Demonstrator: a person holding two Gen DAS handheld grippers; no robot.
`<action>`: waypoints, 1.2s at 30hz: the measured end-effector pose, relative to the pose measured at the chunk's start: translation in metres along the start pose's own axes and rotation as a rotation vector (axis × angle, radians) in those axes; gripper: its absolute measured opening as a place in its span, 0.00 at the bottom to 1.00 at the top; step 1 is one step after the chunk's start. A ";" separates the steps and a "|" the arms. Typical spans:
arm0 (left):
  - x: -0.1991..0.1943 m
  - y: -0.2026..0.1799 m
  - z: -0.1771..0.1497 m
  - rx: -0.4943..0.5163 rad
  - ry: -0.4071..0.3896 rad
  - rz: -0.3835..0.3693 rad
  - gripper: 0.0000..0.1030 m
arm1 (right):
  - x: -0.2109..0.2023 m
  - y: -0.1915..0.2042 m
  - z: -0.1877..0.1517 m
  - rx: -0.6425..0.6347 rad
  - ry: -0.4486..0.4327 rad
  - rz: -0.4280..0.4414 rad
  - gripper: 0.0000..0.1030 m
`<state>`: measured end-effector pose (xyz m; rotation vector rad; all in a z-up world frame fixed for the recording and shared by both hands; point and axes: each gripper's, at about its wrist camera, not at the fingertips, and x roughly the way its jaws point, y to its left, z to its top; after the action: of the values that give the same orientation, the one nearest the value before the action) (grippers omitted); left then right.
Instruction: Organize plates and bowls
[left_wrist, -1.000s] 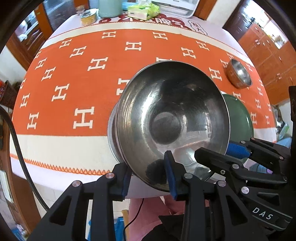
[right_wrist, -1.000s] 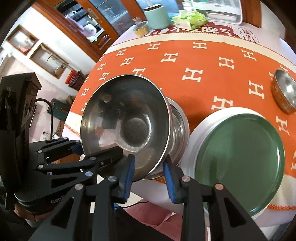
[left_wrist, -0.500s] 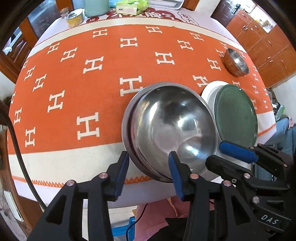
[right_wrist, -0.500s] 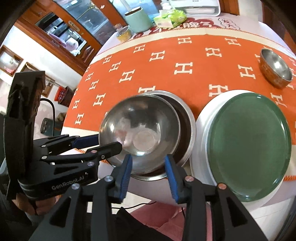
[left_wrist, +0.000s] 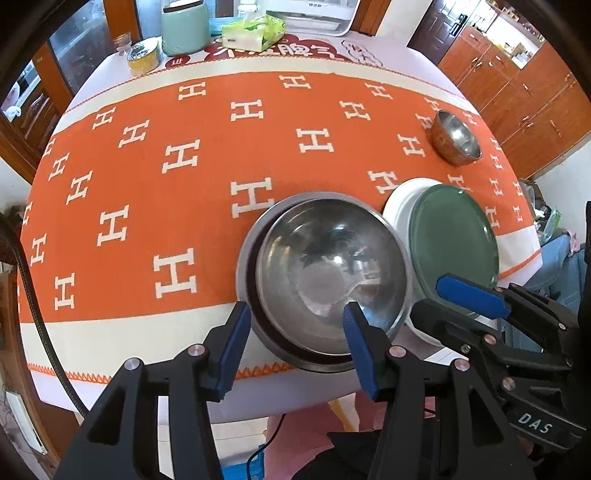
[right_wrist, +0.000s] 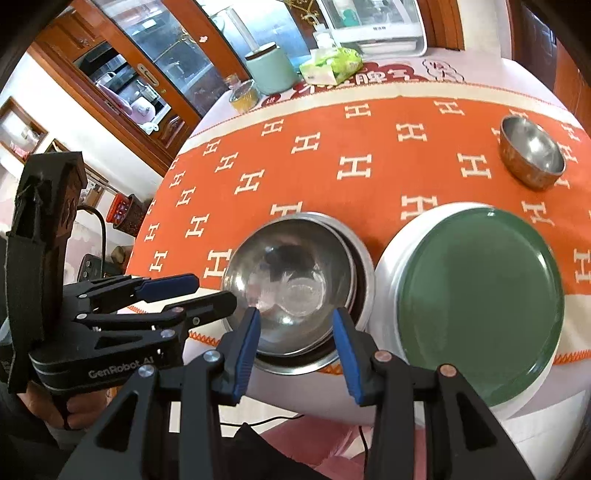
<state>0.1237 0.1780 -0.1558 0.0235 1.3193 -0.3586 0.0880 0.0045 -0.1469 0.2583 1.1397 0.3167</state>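
A steel bowl (left_wrist: 328, 269) sits nested in a larger steel bowl (left_wrist: 245, 266) at the table's near edge; the steel bowl (right_wrist: 291, 280) and the larger bowl (right_wrist: 364, 280) show in the right wrist view too. Beside it a green plate (left_wrist: 452, 236) (right_wrist: 480, 295) lies on a white plate (left_wrist: 400, 199) (right_wrist: 391, 266). A small steel bowl (left_wrist: 456, 136) (right_wrist: 532, 155) stands farther right. My left gripper (left_wrist: 295, 343) (right_wrist: 184, 291) and right gripper (right_wrist: 295, 347) (left_wrist: 450, 299) are both open and empty, just in front of the nested bowls.
The table has an orange cloth with white H marks (left_wrist: 177, 155). At the far edge stand a mint-green container (left_wrist: 184, 26), a tissue pack (left_wrist: 255, 31), a small jar (left_wrist: 142, 57) and a white tray (left_wrist: 310, 14). Wooden cabinets (left_wrist: 517, 85) are at the right.
The steel bowl was held tilted above the larger bowl, then lowered into it. Both grippers let go, opened and drew back toward the table edge.
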 end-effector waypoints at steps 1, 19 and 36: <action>-0.001 -0.002 0.000 -0.001 -0.005 0.000 0.51 | -0.003 -0.002 0.000 -0.011 -0.014 -0.003 0.40; -0.023 -0.106 0.022 -0.030 -0.191 -0.043 0.55 | -0.072 -0.076 0.018 -0.130 -0.212 -0.009 0.40; -0.011 -0.209 0.066 -0.053 -0.335 -0.002 0.55 | -0.129 -0.166 0.050 -0.271 -0.405 -0.061 0.40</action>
<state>0.1266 -0.0309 -0.0895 -0.0795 0.9964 -0.3135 0.1037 -0.2000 -0.0777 0.0431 0.6941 0.3427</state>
